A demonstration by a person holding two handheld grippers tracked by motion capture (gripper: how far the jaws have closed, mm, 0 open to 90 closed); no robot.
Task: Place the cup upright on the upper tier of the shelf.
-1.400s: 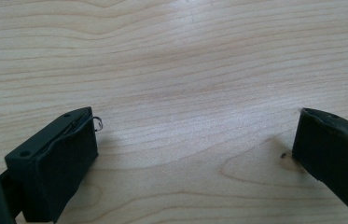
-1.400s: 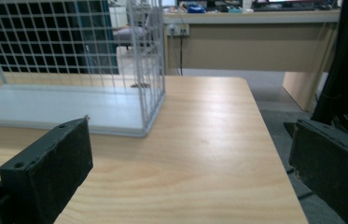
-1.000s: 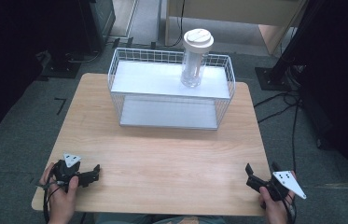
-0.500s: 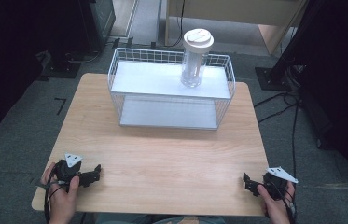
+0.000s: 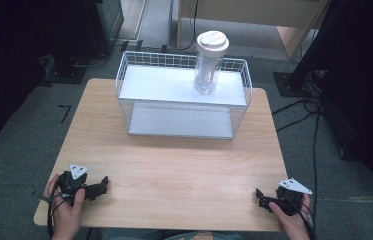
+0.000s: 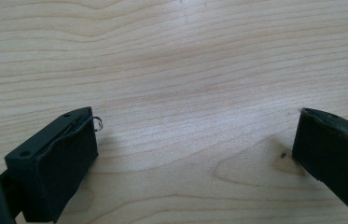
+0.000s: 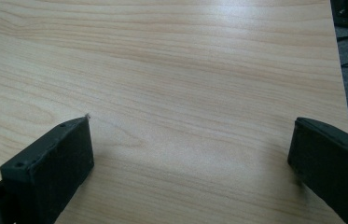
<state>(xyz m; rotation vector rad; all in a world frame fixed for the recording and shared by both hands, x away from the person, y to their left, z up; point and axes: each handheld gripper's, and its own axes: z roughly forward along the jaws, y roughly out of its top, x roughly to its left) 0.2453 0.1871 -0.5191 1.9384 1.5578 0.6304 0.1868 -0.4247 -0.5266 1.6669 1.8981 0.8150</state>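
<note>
Your clear plastic jar with the white screw lid [image 5: 208,65] stands upright on the white top shelf of the white wire basket rack [image 5: 133,100], toward that shelf's right end. The rack sits at the table's far edge, well apart from both your hands at the near edge.

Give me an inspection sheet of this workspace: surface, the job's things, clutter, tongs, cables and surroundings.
Surface: light wooden table, bare in front of the rack.
Job's things: clear jar with a white lid stands upright on the top shelf of the white wire rack, toward its right end; lower shelf holds nothing.
Clutter: nothing seen.
Tongs: left tongs and right tongs both open, low at the near table edge, holding nothing.
Cables: a cable trails from each hand; more run over the floor at right.
Surroundings: grey carpet, dark stands, wooden furniture behind.
</note>
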